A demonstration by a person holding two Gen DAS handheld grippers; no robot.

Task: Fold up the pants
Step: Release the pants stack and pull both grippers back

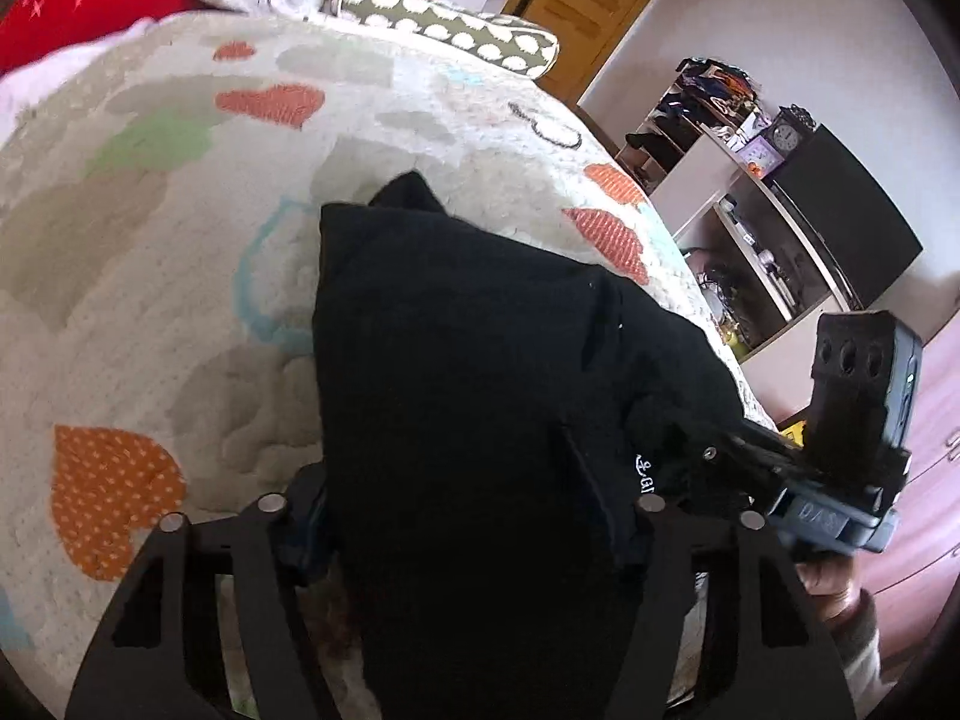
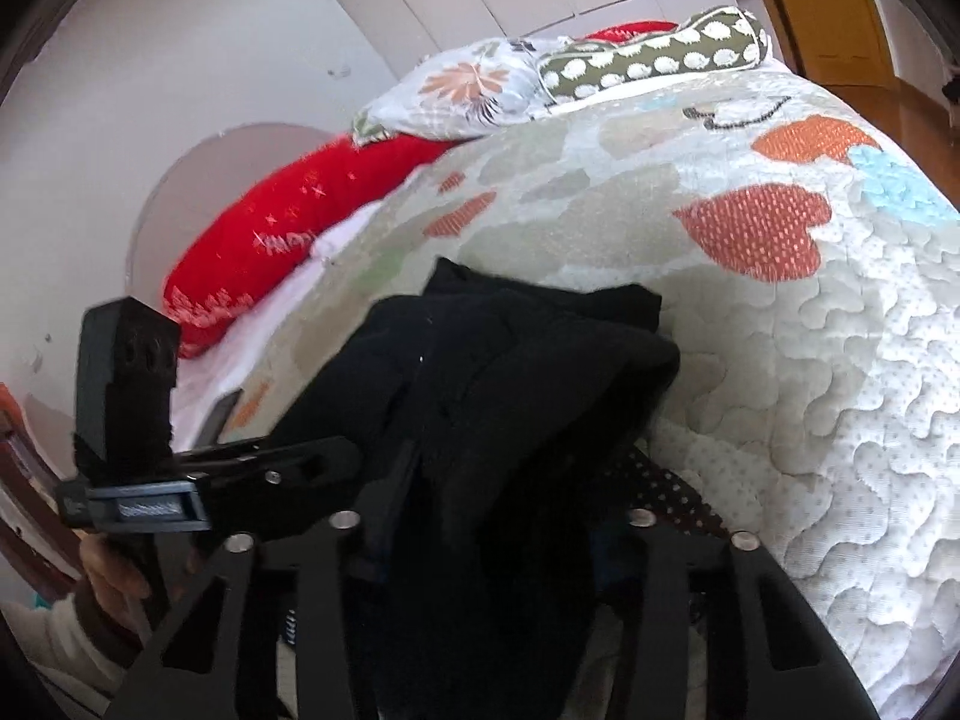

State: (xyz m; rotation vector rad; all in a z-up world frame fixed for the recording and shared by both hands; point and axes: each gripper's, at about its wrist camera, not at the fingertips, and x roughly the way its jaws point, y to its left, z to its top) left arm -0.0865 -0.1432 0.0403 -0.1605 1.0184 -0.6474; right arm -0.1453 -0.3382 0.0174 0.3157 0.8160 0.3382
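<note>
Black pants (image 1: 456, 330) lie bunched on the bed's quilt. In the left wrist view the cloth fills the gap between my left gripper's (image 1: 474, 516) jaws and hides its pads; the jaws press in on the bunch from both sides. My right gripper (image 1: 690, 450) comes in from the right, tips buried in the same cloth, with a hand (image 1: 834, 588) behind it. In the right wrist view the pants (image 2: 510, 348) rise as a thick fold between my right gripper's (image 2: 492, 528) jaws. The left gripper (image 2: 336, 456) bites the cloth's left edge.
A quilt (image 1: 150, 300) with orange hearts covers the bed. A red cushion (image 2: 270, 240), a floral pillow (image 2: 468, 90) and a spotted bolster (image 2: 648, 60) lie at its far end. Shelves (image 1: 750, 228) with a clock and a wooden door (image 1: 594, 6) stand beyond the bed's right edge.
</note>
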